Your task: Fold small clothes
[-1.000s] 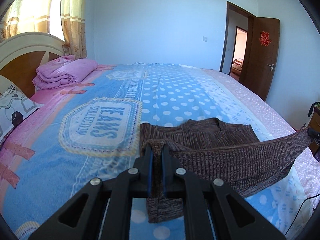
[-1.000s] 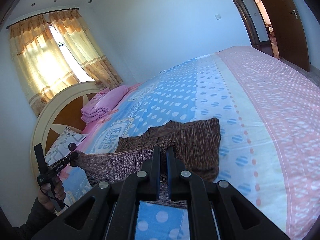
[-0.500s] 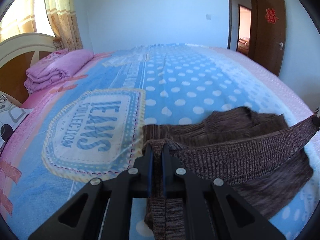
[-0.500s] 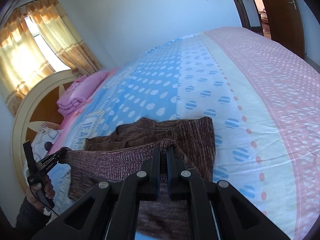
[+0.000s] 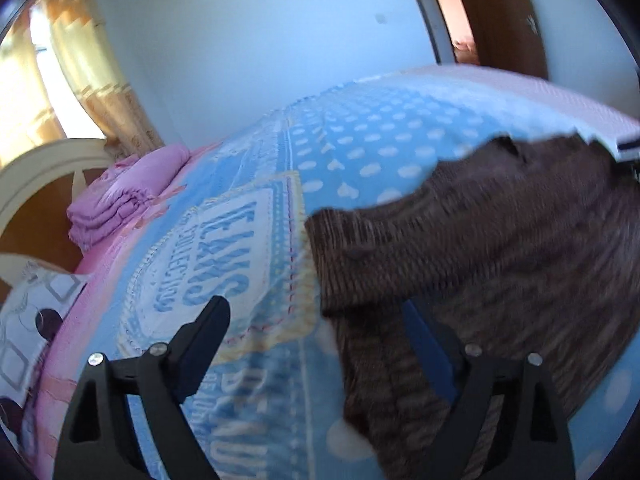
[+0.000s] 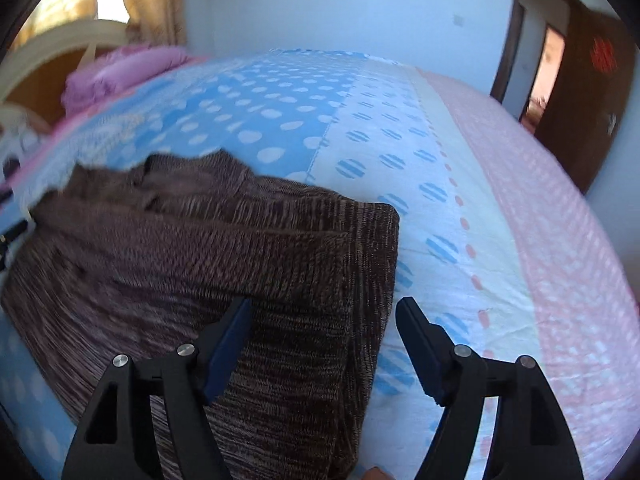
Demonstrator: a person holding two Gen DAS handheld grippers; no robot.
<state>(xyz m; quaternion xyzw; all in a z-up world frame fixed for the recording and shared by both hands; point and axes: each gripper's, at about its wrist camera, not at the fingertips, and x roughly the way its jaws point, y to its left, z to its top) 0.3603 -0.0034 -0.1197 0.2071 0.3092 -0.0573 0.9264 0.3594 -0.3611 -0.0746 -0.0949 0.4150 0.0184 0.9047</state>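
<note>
Both feeds are pretty smeary from my end, so the knit texture on the brown sweater (image 5: 480, 248) mostly reads as streaks, and its far side runs off the right edge of the left wrist view. On that feed the left gripper (image 5: 316, 316) has its jaws spread wide, but I can only see one finger (image 5: 200, 340) properly, since the other is half buried behind the sweater's folded corner, just a bit of blue pad poking out. The sweater lies on the bed (image 5: 360, 152), folded over itself, with its left corner sitting between the open fingers. Over on the right wrist view the right gripper (image 6: 324, 320) is also wide apart, holding nothing, and the brown sweater's (image 6: 240, 248) right folded edge lies between its fingers, flat on the dotted bedsheet (image 6: 460, 208). The sweater's bottom part is cut off under the gripper frame. A folded pink blanket (image 5: 124, 196) sits near the headboard.
</note>
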